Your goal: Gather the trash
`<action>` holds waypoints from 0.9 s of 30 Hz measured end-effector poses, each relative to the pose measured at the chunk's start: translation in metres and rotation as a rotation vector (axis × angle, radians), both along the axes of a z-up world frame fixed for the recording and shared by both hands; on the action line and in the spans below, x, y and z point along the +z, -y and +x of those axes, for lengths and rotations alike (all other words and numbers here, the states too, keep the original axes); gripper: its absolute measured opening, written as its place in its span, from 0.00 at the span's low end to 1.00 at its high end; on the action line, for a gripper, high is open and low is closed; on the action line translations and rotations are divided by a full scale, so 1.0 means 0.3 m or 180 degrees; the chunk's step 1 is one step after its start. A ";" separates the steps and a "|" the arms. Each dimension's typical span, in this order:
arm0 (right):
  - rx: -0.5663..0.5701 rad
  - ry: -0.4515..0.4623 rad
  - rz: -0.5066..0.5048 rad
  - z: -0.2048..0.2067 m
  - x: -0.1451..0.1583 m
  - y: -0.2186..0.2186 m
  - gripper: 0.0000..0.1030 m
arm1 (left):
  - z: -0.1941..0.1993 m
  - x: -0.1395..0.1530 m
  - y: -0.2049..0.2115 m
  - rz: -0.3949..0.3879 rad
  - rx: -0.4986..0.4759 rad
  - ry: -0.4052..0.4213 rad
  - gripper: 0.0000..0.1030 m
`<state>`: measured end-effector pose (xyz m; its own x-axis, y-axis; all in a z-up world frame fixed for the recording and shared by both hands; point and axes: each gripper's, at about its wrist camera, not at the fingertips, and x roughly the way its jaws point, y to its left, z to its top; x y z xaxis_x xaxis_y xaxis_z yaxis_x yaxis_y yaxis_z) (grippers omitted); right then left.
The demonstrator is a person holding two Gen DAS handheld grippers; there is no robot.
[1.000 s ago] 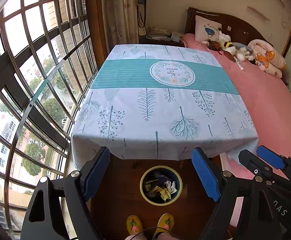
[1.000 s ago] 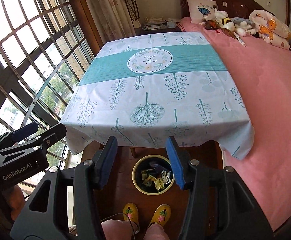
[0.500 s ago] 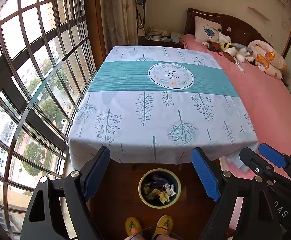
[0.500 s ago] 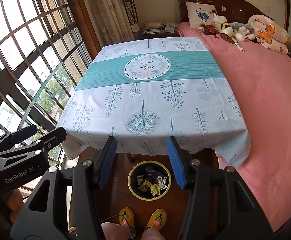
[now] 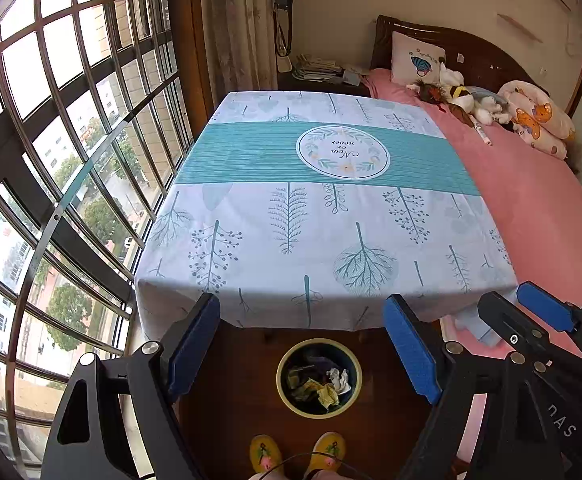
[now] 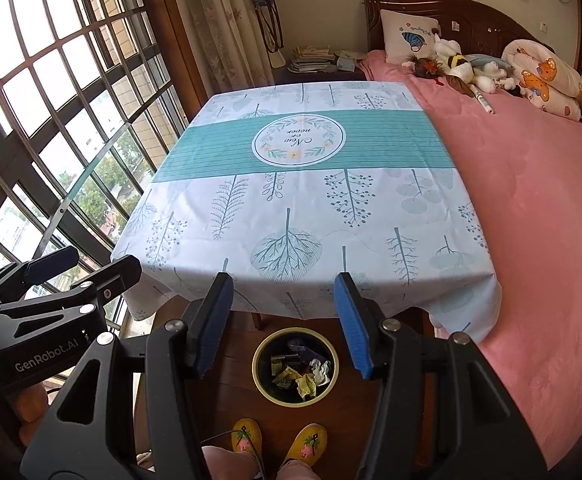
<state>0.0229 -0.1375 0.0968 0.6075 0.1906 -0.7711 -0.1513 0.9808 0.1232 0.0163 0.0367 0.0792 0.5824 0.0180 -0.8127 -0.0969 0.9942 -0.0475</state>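
Both hand-held grippers, left [image 5: 303, 344] and right [image 6: 283, 320], are hanging released and empty above the table's [image 5: 311, 240] near edge, while crumpled trash [image 6: 303, 376] is lying in the bin [image 6: 259, 376] on the floor below, suggesting collection is finishing.

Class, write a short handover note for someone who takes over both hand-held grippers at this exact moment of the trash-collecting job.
Left hand-held gripper: open, holding nothing, raised above the floor in front of the table.
Right hand-held gripper: open, holding nothing, beside the left one.
Trash bin: on the wooden floor at the near edge of the table, just ahead of your slippers; it holds crumpled paper and wrappers.
Tablecloth: no trash visible on it.
Done: visible trash is in the bin.
Left: apparently nothing on the table; check places out of view.
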 end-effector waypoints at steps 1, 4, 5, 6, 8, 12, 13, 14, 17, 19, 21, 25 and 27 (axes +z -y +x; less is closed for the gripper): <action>-0.0002 0.0003 -0.0003 0.000 0.001 -0.002 0.48 | 0.005 -0.002 0.000 -0.0005 0.0005 -0.0005 0.83; 0.0006 0.0005 -0.0003 0.005 0.002 -0.002 0.48 | 0.012 -0.001 -0.004 -0.0009 0.0019 -0.0003 0.83; -0.0001 0.0002 -0.0003 0.002 0.002 -0.004 0.48 | 0.013 -0.002 -0.005 -0.0014 0.0020 -0.0003 0.83; -0.0001 0.0002 -0.0002 0.002 0.002 -0.004 0.48 | 0.016 -0.003 -0.006 -0.0022 0.0012 -0.0006 0.83; -0.0002 -0.0003 -0.0004 0.003 0.001 -0.004 0.48 | 0.015 -0.007 -0.005 -0.0022 0.0003 -0.0016 0.83; -0.0002 0.0004 -0.0005 0.001 0.002 -0.006 0.48 | 0.012 -0.014 -0.005 -0.0022 0.0003 -0.0026 0.83; 0.0001 0.0004 -0.0007 0.004 0.001 -0.006 0.48 | 0.011 -0.013 -0.005 -0.0023 0.0002 -0.0022 0.83; -0.0005 0.0003 -0.0003 0.000 0.001 -0.007 0.48 | 0.011 -0.013 -0.005 -0.0019 0.0004 -0.0021 0.83; -0.0013 0.0003 -0.0003 -0.001 0.002 -0.010 0.48 | 0.013 -0.015 -0.006 -0.0009 0.0005 -0.0020 0.83; -0.0012 0.0005 0.0000 0.001 0.001 -0.010 0.48 | 0.020 -0.019 -0.007 0.0009 0.0008 -0.0029 0.83; -0.0010 0.0003 -0.0005 0.000 0.001 -0.009 0.48 | 0.020 -0.017 -0.004 0.0004 0.0011 -0.0026 0.83; -0.0007 0.0004 -0.0003 0.001 0.001 -0.008 0.48 | 0.021 -0.019 -0.002 0.0025 0.0015 -0.0024 0.83; -0.0005 0.0002 -0.0003 0.003 0.000 -0.009 0.48 | 0.022 -0.020 -0.001 0.0023 0.0018 -0.0023 0.83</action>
